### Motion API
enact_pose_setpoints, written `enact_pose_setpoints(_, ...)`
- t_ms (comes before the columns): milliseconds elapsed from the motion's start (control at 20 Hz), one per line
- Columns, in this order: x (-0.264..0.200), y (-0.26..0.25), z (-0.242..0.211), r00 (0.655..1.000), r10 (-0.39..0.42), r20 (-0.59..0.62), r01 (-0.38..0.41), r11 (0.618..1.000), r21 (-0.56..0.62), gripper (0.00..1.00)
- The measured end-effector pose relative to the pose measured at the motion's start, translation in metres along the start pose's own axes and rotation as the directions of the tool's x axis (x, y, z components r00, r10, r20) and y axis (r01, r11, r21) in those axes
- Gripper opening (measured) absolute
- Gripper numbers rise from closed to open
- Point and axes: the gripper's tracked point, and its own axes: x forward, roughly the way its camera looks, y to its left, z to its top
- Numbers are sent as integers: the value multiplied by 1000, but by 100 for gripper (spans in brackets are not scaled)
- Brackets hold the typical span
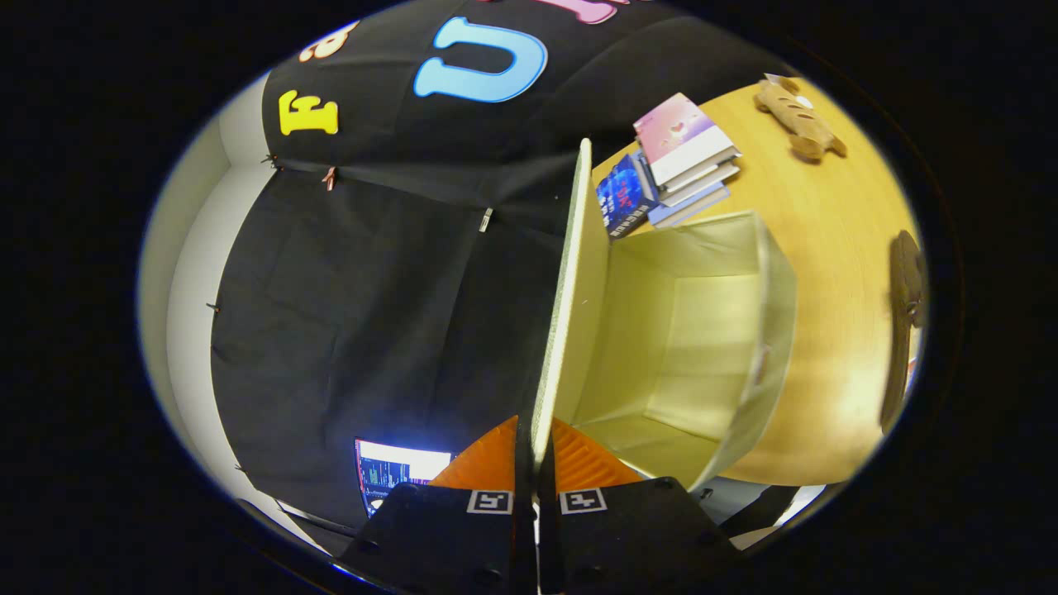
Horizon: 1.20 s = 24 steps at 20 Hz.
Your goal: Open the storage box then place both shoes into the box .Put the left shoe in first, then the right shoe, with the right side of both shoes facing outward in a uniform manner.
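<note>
- The storage box (702, 330) is seen on the wooden table (835, 273), its pale interior exposed and nothing lying inside it.
- Its lid (570, 306) is raised on edge, and the free rim of the lid is clamped between the two fingers of the gripper (535, 450), which are closed nearly together on that thin panel.
- The opening step is judged to be in hand and close to done: the lid is swung well clear of the box mouth, but it is not yet released.
- No shoe is in the box; a dark flat thing (905, 322) at the table's far edge may be a shoe, though that cannot be told.
- A stack of books (682, 157) is set just beyond the box, and a wooden toy figure (798, 116) lies towards a corner of the table, well apart from the box.
- For the next move, the lid would need to be laid back so that it stays open, and only then let go; the left shoe would then have to be found and gripped first.
</note>
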Motion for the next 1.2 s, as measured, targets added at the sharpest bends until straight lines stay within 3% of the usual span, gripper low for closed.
enact_pose_setpoints(300, 78, 76, -6, 999, 39, -16, -40, 994, -106, 6)
enact_pose_setpoints(650, 175, 86, -22, 1000, 3, -12, -5, 979, -204, 12)
enact_pose_setpoints(800, 197, 70, -26, 999, -46, -7, 41, 945, -326, 52)
enact_pose_setpoints(950, 186, 51, -23, 995, -85, 43, 96, 895, -435, 92)
enact_pose_setpoints(1200, 106, 23, 7, 961, -131, 244, 249, 792, -557, 98)
